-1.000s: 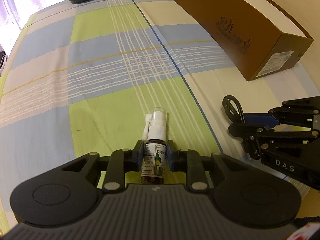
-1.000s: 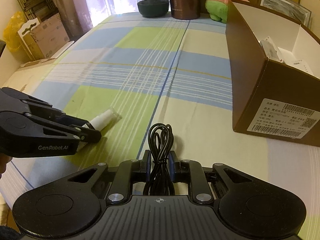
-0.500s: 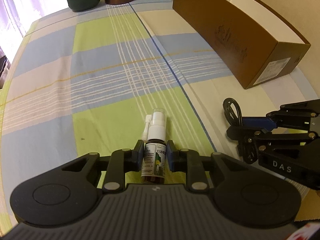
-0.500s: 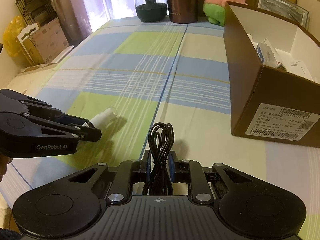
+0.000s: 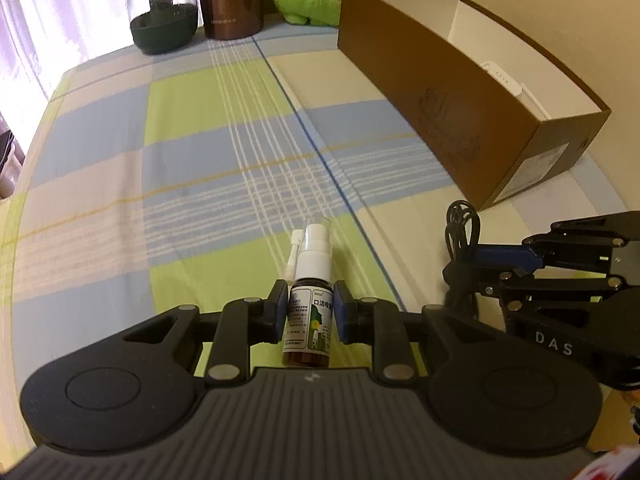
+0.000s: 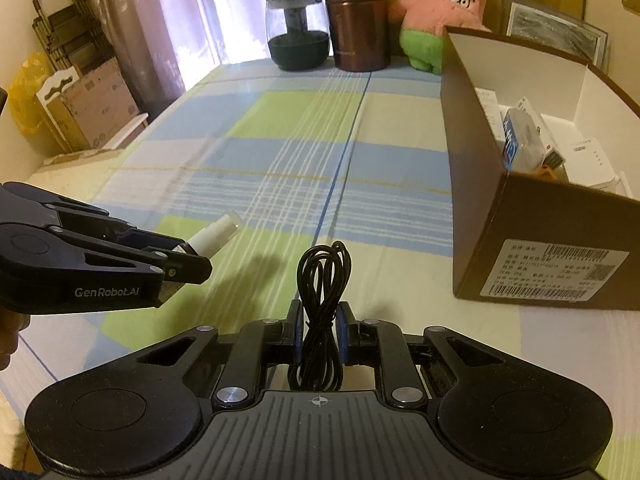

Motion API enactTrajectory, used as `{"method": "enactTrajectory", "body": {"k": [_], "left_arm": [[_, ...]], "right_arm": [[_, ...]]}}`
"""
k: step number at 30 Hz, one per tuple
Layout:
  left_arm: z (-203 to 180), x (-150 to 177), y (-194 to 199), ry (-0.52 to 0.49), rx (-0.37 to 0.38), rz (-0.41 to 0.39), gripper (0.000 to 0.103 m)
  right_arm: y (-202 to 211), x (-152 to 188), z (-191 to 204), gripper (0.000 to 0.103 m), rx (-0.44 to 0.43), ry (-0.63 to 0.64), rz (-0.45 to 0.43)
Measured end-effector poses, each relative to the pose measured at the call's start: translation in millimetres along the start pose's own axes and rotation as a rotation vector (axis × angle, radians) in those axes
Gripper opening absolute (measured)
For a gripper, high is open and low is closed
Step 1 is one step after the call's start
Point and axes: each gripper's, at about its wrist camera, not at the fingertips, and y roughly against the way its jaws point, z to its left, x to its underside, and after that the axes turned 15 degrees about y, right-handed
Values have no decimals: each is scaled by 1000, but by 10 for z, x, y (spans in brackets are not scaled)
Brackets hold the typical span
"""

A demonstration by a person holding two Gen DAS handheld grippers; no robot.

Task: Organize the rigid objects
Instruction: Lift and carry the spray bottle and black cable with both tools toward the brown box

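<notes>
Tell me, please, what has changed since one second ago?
The left gripper rose with the spray bottle; the right gripper rose with the black cable, so more of the brown box inside shows. Both grips stayed shut; nothing was released.

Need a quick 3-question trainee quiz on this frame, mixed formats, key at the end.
1. True or false: the left gripper is shut on the spray bottle.
2. What does the right gripper hold? A) a coiled black cable B) a plush toy C) a brown canister
3. Fill in: the open brown box stands on the ___ side of the checked tablecloth in the right wrist view.

Key
1. True: both pads press the bottle's labelled body.
2. A: the cable loops up from between the pads.
3. Right; small packages already lie inside it.
</notes>
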Motion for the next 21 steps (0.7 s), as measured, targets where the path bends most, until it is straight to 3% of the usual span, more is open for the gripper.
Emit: {"method": "enactTrajectory", "body": {"k": [5,7,16,21], "left_arm": [[-31,-80,27,-7,5,-20,20],[-47,-113,43,-12,7,-29,20],[-87,-193,55,-17,3,-47,20],[26,-200,27,10,-17,-39,20]], "right_arm": [[53,-31,-32,12,9,-9,-32],[71,-54,-53,0,9,-13,-45],[73,-128,-187,0,-18,-63,-44],[-36,-168,-195,1,-23,-5,-24]]}}
